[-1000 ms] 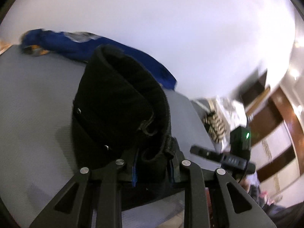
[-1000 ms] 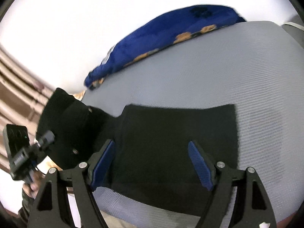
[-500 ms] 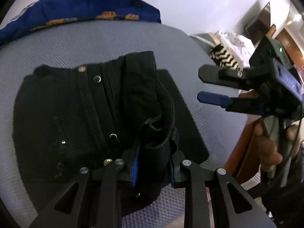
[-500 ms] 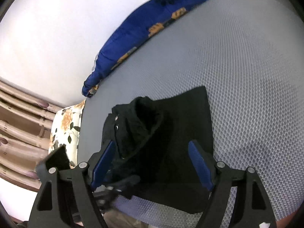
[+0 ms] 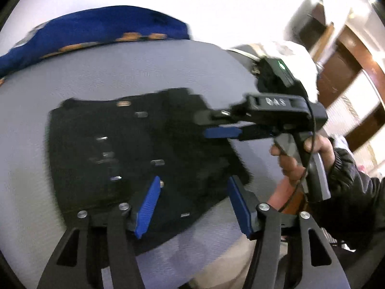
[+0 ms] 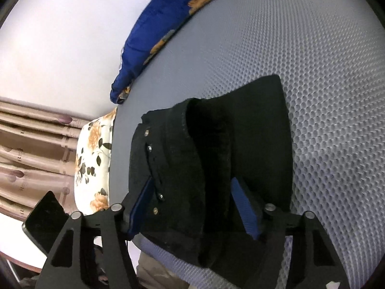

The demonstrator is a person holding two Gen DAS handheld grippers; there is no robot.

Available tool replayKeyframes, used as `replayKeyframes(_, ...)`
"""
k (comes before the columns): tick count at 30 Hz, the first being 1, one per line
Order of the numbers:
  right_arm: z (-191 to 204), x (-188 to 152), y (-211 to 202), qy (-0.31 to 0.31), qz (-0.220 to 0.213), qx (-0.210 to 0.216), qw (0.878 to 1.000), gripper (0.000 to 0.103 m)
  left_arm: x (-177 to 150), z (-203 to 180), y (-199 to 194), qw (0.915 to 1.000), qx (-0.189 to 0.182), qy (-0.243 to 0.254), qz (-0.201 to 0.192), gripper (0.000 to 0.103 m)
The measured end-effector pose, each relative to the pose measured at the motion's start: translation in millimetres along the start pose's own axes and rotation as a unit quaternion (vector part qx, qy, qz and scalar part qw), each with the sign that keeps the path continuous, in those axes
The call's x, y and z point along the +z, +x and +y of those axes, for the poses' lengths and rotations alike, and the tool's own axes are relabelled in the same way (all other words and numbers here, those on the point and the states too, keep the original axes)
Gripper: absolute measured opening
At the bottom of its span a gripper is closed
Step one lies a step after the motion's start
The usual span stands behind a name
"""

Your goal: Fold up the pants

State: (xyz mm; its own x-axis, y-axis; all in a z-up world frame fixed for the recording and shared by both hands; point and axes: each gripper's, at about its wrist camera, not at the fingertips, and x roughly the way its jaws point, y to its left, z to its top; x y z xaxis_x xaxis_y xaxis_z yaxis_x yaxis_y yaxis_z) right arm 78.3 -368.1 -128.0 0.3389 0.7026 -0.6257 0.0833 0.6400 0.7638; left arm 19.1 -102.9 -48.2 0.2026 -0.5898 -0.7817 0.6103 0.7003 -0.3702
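The black pants (image 5: 134,149) lie folded on the grey mesh mattress (image 5: 120,72), snaps and buttons facing up. My left gripper (image 5: 193,192) hovers over their near edge. Its jaws are opening, and its blue pads stand apart over the cloth without pressing it. My right gripper (image 5: 202,125) reaches in from the right, held by a hand (image 5: 293,159), over the pants' right side. In the right wrist view the right gripper (image 6: 192,204) straddles a raised fold of the pants (image 6: 211,149). Its jaws are closing with the fold between them, but the pads do not press it.
A blue cushion with orange flowers (image 5: 96,31) lies along the mattress's far edge by the white wall. A floral pillow (image 6: 93,159), curtains (image 6: 31,144) and a dark phone (image 6: 45,221) are at the left. Wooden doors (image 5: 356,72) stand at the right.
The left gripper let go of the bunched pants edge and its jaws spread. The pants now lie flatter. The right gripper came down over the pants and its jaws narrowed.
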Motion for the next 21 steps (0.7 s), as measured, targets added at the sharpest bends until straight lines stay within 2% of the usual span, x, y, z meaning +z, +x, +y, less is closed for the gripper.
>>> replayKeyframes(3,-11.0,6.5,9.3,0.011,-0.007,0.0,1.0,0.052,-3.0,33.6,-14.8,0.9984,0.017,-0.052,-0.016,0.059)
replayKeyframes(6,-20.0,14.9,13.5,0.014,-0.019,0.015,1.0,0.048,-6.9,65.8,-23.7,0.994,0.052,-0.091,-0.033,0.059)
replayKeyframes(8,-20.9,21.6,17.1,0.016,-0.027,0.026,0.999,0.048,-12.2,81.3,-27.1,0.9909,0.067,-0.111,-0.036,0.059)
replayKeyframes(11,-15.2,24.7,23.2,0.008,-0.022,0.037,0.999,0.051,-21.3,99.7,-26.7,0.9865,0.071,-0.144,-0.031,0.059)
replayKeyframes(13,-8.4,22.0,27.7,-0.013,-0.011,0.035,0.999,0.052,-23.7,103.9,-22.9,0.9847,0.074,-0.156,-0.027,0.059)
replayKeyframes(16,-1.1,13.6,34.1,-0.031,0.031,0.062,0.997,0.049,-27.3,106.0,-24.2,0.9839,0.074,-0.16,-0.03,0.059)
replayKeyframes(18,0.4,9.7,36.8,-0.038,0.027,0.044,0.998,0.042,-26.2,106.7,-23.1,0.9843,0.074,-0.157,-0.031,0.059)
replayKeyframes(21,-12.1,16.5,41.6,0.024,0.013,0.062,0.998,0.031,-19.5,109.1,-17.4,0.9839,0.079,-0.158,-0.029,0.059)
